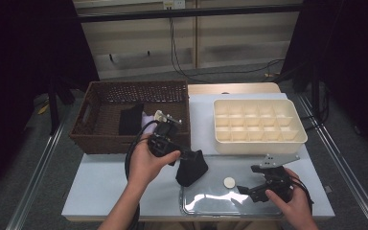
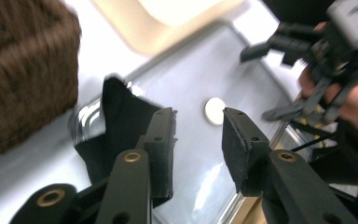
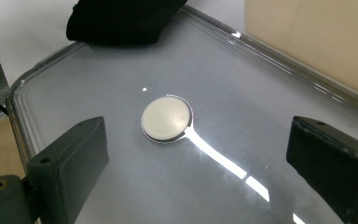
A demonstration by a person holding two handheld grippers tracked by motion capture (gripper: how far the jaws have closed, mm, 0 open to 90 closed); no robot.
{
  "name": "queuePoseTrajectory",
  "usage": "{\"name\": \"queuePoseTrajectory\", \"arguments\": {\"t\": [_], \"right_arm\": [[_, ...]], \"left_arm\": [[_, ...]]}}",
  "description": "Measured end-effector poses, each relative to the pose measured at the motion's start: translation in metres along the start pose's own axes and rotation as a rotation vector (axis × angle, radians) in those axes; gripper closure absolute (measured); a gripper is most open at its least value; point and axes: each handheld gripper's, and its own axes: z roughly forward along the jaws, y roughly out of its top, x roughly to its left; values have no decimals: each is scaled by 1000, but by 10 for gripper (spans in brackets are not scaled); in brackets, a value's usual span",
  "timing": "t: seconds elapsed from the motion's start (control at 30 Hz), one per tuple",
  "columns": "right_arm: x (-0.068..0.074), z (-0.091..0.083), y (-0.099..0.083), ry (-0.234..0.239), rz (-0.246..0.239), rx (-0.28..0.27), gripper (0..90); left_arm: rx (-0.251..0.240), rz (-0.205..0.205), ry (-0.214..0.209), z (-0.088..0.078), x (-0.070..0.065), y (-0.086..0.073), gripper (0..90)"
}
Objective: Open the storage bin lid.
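Draping limply at the tray's (image 1: pixel 191 207) nine o'clock rim, the black cloth (image 1: pixel 191 168) is looking soft and light. Left claw (image 2: pixel 198 135) is hanging released beside it; pinching a raised fold seems best. Right claw (image 3: pixel 196 154) is gaping around the white disc (image 3: pixel 166 117).

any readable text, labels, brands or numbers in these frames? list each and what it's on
None readable.
No print on the black cloth, white disc, clear tray, cream divided box or wicker basket.
Both hand-held grippers: no visible markings.
Pale plate on the back wall: too small to tell whether it bears text.
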Motion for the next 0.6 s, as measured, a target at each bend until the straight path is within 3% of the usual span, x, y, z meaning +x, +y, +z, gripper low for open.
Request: {"name": "queuePoseTrajectory", "arguments": {"t": [0.13, 0.2, 0.5, 0.6], "right_arm": [[1, 1, 0, 0, 0, 3, 48], [1, 1, 0, 2, -1, 4, 48], [1, 4, 0, 5, -2, 11, 48], [2, 4, 0, 3, -5, 13, 48]], "left_arm": [[1, -10, 8, 8, 5, -10, 601], [5, -9, 34, 10, 10, -17, 592], [4, -52, 91, 26, 37, -50, 594], [9, -61, 89, 30, 42, -56, 611]]}}
